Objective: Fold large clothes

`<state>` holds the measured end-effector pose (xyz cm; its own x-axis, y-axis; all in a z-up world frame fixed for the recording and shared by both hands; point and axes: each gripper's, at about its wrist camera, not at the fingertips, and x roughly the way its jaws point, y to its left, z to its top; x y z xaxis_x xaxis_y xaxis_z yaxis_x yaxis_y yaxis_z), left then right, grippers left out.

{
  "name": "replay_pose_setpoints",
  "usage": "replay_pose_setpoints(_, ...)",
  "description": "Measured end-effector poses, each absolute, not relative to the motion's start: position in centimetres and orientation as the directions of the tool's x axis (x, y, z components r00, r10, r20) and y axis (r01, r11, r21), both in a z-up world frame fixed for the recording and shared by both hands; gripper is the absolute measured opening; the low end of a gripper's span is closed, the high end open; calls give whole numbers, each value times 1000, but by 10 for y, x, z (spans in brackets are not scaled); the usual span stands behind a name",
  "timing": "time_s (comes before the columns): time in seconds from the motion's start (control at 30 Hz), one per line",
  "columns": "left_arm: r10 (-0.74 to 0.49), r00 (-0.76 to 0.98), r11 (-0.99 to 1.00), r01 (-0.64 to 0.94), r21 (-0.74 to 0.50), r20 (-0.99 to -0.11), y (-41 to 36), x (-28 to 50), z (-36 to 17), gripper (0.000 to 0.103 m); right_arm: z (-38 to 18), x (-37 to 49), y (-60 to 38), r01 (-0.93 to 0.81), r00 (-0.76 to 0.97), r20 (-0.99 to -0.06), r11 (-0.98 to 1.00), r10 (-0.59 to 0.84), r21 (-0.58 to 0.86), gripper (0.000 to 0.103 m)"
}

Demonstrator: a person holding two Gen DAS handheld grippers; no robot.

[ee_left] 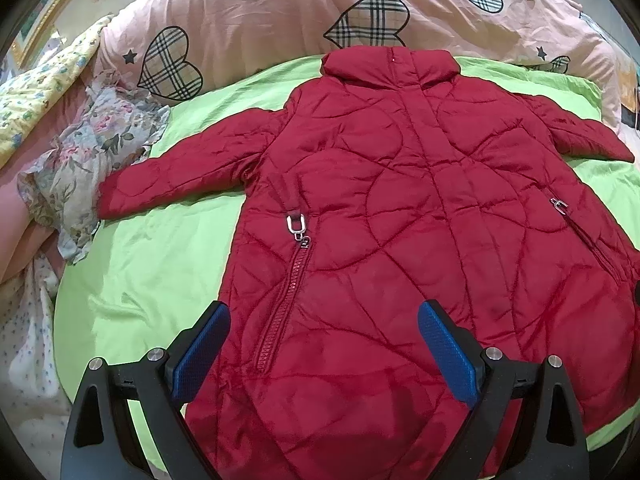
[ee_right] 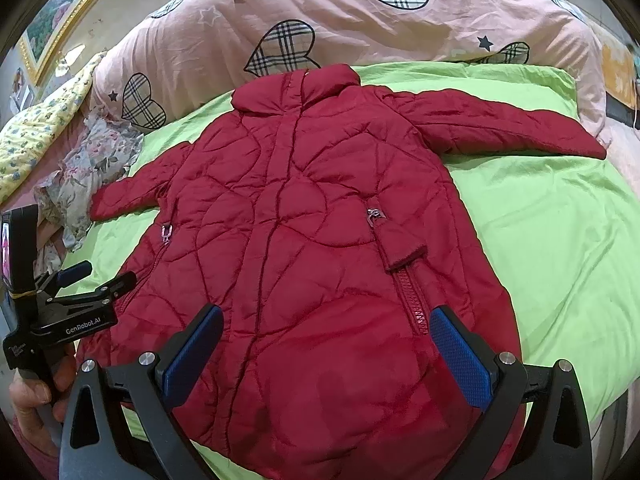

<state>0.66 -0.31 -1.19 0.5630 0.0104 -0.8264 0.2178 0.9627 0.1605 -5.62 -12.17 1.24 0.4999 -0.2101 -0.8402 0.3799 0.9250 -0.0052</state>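
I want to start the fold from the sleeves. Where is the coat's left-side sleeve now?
In the left wrist view the sleeve lies flat at the left, on the green sheet, its cuff touching the floral cloth.

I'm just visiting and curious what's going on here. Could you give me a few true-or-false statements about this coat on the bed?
1. The red coat lies spread out flat on a green sheet. True.
2. Both sleeves are already folded over the body. False: they stretch out to the sides.
3. The left gripper is clamped on the hem. False: its jaws stand open over the coat.
4. The right gripper is open too. True.
5. A pink duvet with checked hearts lies beyond the collar. True.
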Motion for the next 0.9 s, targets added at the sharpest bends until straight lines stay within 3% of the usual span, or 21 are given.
replay_pose_setpoints(0.9,-40,595,971,211,108,-803,10,0,3,96,26,-51,-108,372,541,-820,928,-188,33,103)
